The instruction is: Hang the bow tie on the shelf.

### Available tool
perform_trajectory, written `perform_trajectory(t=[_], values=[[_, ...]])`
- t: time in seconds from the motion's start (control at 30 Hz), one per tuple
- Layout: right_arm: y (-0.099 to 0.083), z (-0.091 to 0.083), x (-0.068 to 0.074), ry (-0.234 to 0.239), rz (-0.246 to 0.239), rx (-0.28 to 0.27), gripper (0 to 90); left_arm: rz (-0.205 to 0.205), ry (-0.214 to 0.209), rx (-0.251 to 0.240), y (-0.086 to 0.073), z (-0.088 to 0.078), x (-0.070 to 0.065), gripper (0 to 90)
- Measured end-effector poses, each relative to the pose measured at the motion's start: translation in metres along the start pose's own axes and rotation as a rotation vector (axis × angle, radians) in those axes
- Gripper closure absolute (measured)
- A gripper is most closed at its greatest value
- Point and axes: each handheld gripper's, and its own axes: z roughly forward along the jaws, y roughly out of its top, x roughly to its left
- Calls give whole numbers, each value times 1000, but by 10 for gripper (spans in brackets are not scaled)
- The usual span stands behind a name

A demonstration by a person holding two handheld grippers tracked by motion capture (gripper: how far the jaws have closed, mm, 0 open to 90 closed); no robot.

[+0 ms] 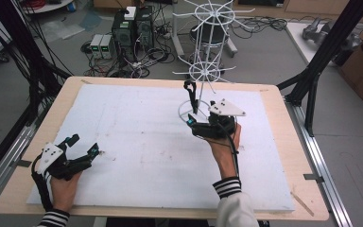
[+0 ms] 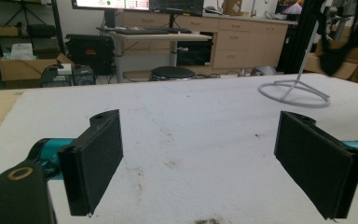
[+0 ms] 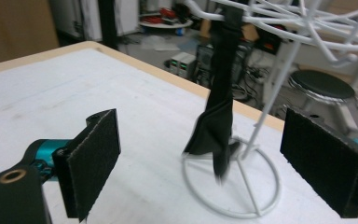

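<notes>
Tabletop [image 1: 123,137]: a white sheet covers it, with a few small dirt marks.
Rack [image 1: 207,52]: a thin white wire stand at the far side, with a round ring foot and spokes on top.
Cloth [image 3: 219,112]: a long black strip. It hangs from a top spoke of the rack, down to the ring foot.
Left gripper [image 1: 82,146]: low at the near left, well apart from the rack. Jaws wide open, holding nothing.
Right gripper [image 3: 214,168]: just in front of the cloth. Jaws wide open, one on each side of it, not touching.
How it handles: the cloth looks soft, light and floppy. I think the middle of the strip is the best place to pinch. The rack looks light, so a hard pull may tip it.
</notes>
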Motion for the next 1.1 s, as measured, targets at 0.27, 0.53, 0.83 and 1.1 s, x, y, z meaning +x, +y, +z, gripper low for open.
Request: perform_trajectory(t=[0.27,0.53,0.83,1.1], values=[[-22,-40,-1,51,7,-100,4,4,0,-3,0,0,-1,157],[-83,-77,-17,26,61,-138,4,6,4,-3,0,0,-1,157],[-127,-102,-31,-38,96,-194,4,14,5,-6,0,-1,-2,157],[-142,-105,-38,-80,117,-232,4,13,4,-17,-1,-1,-2,157]])
